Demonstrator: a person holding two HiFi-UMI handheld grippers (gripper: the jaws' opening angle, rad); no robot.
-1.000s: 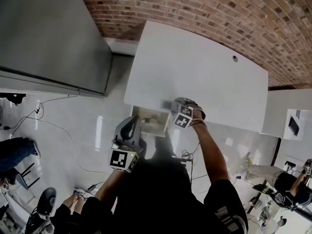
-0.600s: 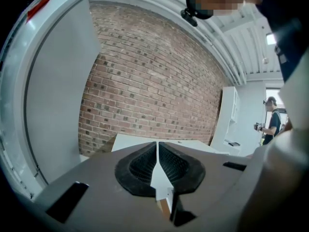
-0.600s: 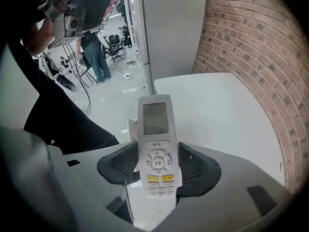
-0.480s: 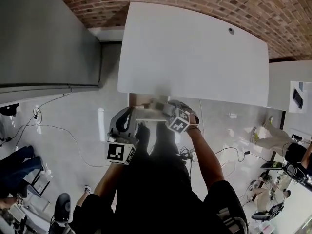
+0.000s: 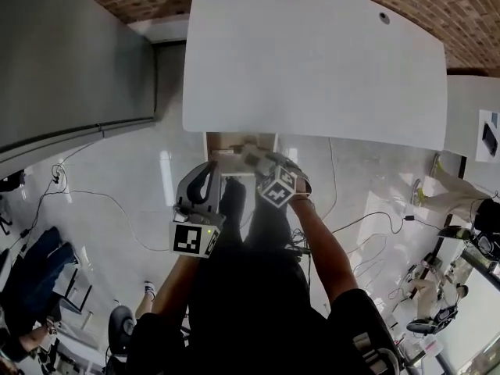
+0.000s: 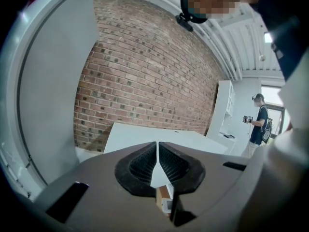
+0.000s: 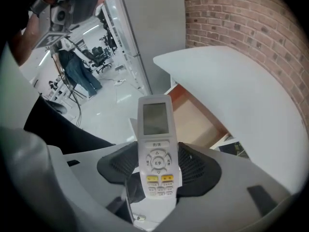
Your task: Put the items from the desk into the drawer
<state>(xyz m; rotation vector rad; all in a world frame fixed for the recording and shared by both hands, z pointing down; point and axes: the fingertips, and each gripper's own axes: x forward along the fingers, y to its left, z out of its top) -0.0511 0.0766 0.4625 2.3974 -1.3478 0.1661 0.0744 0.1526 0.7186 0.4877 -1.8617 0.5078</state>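
We held two grippers at the near edge of one white bench (image 5: 312, 53). Our right gripper (image 7: 157, 170) was clamped on one white remote control (image 7: 154, 129). Its two black pads pressed the lower half of the body from either side, so the remote stood out past the jaws with its face to the camera. On that face we counted one grey screen, one round ring of buttons under it and two yellow buttons lower down.

One drawer (image 5: 234, 142) stood pulled out from under the bench's near edge, its brown wooden inside open to view. In the head view the remote was only a pale blur at the right gripper's tip, held in the air over the front part of that drawer. We could not tell whether it had passed the drawer's front wall. In the right gripper view the drawer's floor lay behind the remote and to its right.

Our left gripper (image 6: 157, 164) had its jaws pressed together with nothing between them. In the head view it hung just left of the drawer, apart from the right gripper.

Beyond the bench ran one brick wall (image 6: 145, 71), and the bench top had one small cable hole (image 5: 383, 18) near its far corner. One person (image 6: 258, 124) stood well off to the right in the left gripper view
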